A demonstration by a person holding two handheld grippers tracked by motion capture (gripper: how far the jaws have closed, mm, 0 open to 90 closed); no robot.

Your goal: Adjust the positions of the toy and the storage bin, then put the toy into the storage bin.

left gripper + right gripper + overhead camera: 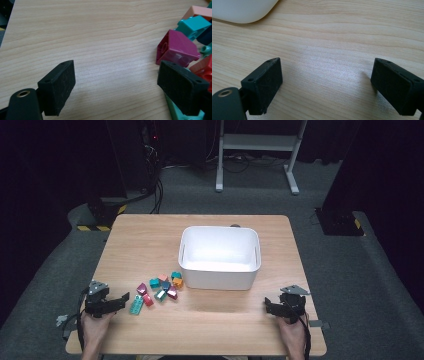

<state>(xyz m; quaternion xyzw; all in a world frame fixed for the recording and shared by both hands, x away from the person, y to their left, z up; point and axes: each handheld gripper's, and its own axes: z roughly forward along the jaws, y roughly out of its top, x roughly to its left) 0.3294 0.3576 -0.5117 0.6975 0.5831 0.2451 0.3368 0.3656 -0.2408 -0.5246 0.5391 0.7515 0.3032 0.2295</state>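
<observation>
A white bin (219, 256) stands in the middle of the wooden table (150, 235). Several small coloured blocks (160, 288) lie in a cluster to its front left. My left gripper (122, 301) rests on the table just left of the cluster, open, with bare wood between its jaws. A magenta block (176, 47), a teal block (194, 25) and a red block (205, 68) lie by its right jaw. My right gripper (268, 306) sits near the front right, open over bare wood. The bin's corner (242, 10) shows at the upper left in the right gripper view.
Beyond the table lie grey carpet, a white desk frame (257, 150) and cables (155, 175). Black stands with yellow hazard stripes (102, 220) flank the table's far corners.
</observation>
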